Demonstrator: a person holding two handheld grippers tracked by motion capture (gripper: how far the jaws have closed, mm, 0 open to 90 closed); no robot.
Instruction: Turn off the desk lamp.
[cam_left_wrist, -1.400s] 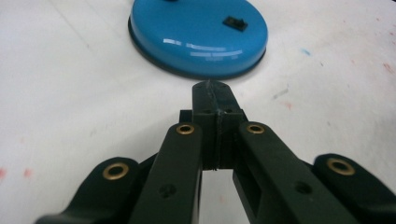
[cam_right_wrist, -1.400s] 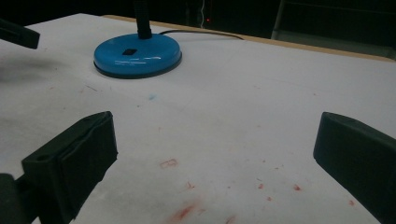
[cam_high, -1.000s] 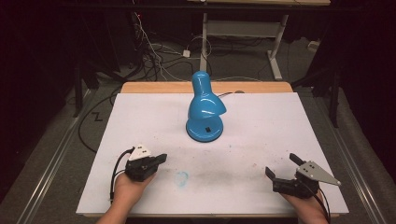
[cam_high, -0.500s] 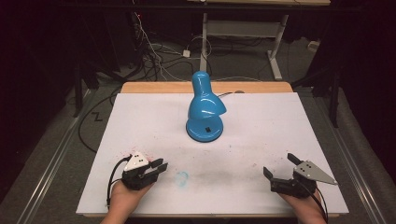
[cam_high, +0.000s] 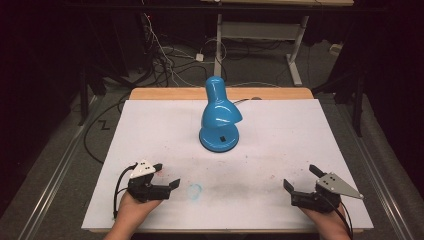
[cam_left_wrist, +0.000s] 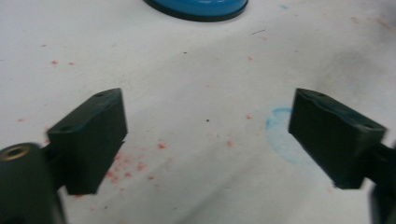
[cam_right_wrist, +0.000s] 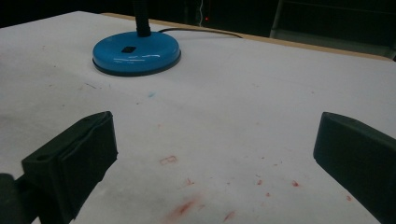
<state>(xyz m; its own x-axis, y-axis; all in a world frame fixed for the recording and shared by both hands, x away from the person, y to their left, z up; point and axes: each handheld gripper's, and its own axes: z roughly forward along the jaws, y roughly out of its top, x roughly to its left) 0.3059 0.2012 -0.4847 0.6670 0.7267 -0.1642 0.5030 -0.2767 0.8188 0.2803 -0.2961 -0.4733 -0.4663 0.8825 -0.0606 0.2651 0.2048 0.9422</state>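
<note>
While both claws rest near the front edge of the white-covered counter (cam_high: 150, 130), the glossy blue desk lamp with a round base (cam_high: 219, 117) stands well apart from them, toward the far middle. The left claw (cam_high: 167, 176) and the right claw (cam_high: 299, 178) each have their jaws spread wide on nothing. With its shade tilted up and its weight set high, the lamp would likely tip if gripped by the shade alone, and its thin black cord (cam_right_wrist: 201, 31) trailing behind could snag.
</note>
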